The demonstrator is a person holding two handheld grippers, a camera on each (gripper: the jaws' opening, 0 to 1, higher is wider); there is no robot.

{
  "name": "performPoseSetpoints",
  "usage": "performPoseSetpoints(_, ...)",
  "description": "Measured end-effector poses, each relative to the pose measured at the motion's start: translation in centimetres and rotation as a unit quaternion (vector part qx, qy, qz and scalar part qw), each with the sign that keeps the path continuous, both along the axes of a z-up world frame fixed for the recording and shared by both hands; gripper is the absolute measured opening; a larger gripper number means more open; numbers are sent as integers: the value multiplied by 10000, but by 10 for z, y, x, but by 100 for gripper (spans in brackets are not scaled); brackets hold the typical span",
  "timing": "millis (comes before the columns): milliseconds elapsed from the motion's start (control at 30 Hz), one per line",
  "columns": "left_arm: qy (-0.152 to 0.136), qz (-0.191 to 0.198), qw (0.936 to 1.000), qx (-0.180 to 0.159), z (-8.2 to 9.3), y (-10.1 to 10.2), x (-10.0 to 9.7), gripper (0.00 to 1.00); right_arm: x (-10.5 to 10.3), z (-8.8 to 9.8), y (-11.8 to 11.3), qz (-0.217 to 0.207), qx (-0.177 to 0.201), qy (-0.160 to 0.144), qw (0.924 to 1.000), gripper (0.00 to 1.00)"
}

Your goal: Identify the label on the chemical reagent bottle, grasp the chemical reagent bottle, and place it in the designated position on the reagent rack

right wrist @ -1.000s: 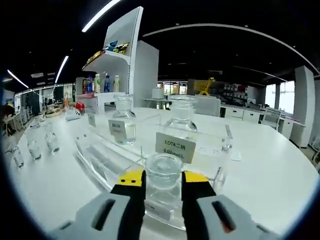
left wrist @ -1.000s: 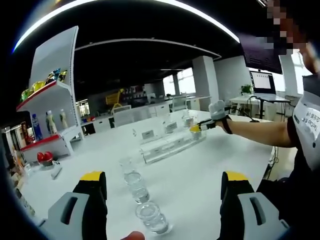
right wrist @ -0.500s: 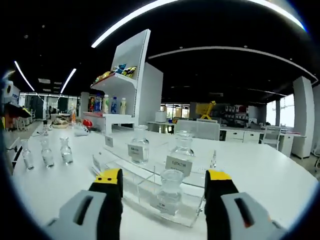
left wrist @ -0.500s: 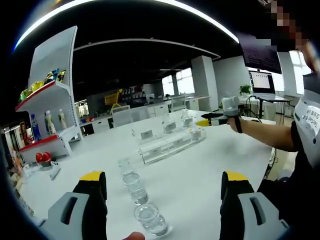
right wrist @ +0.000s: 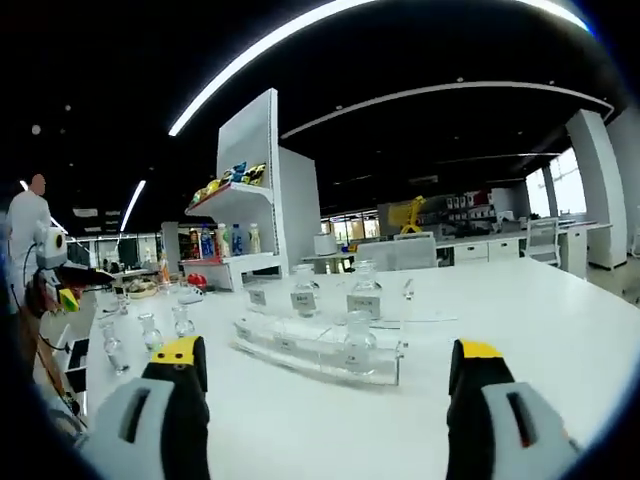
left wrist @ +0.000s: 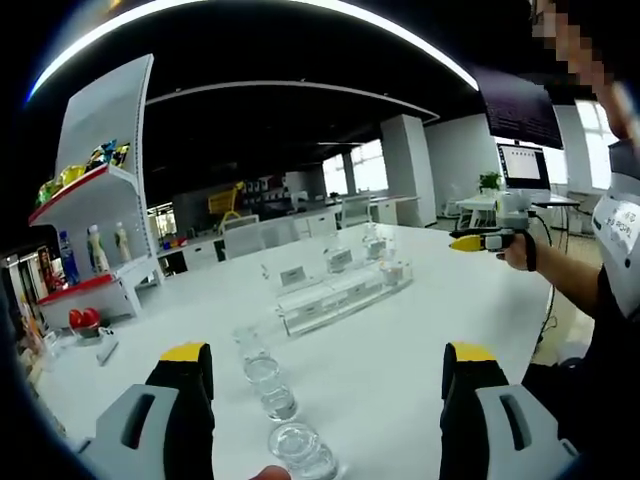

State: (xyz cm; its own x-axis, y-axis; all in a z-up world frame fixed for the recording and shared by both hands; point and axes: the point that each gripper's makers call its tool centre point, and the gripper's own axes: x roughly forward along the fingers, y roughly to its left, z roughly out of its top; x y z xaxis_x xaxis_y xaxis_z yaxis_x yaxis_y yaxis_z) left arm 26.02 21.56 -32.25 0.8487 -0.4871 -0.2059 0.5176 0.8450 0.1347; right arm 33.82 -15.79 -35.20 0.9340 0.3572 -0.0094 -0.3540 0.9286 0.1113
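Now both grippers hang above the white bench (right wrist: 560,330), and neither carries anything. The right gripper (right wrist: 325,385) has its yellow-tipped fingers (right wrist: 178,352) spread wide, and between them sits the clear rack (right wrist: 318,345). One bottle (right wrist: 359,343) stands in the rack's front row, nearest that gripper, with three more labelled bottles (right wrist: 304,297) lined up behind it on the upper step, each behind its own tag. That reads like a bottle set down in its slot, and the open fingers fit a release, though that's my judgement.

Over on the other side, the left gripper (left wrist: 325,385) holds its fingers (left wrist: 187,355) just as wide apart. Waiting bottles (left wrist: 266,383) stand in a loose line on the bench in front of it, well short of the rack, with one (left wrist: 300,450) right between the fingers' reach. They look queued for sorting, so the next pick is likely from this line.

Beyond the rack, a white display shelf (right wrist: 245,215) holds colourful goods.
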Motion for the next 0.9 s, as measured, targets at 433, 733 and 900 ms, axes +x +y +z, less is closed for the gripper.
performPoseSetpoints(433,10,-38,10000,-60,5,-6,5,95,-72,-7,-14,177,130,630,9978,97)
performPoseSetpoints(733,18,2,10000,56,5,-7,3,95,-92,11,-5,309,-133,558,9979,97)
performPoseSetpoints(900,-15,110,9999,86,7,0,4,95,-92,21,-6,295,-190,489,9982,97)
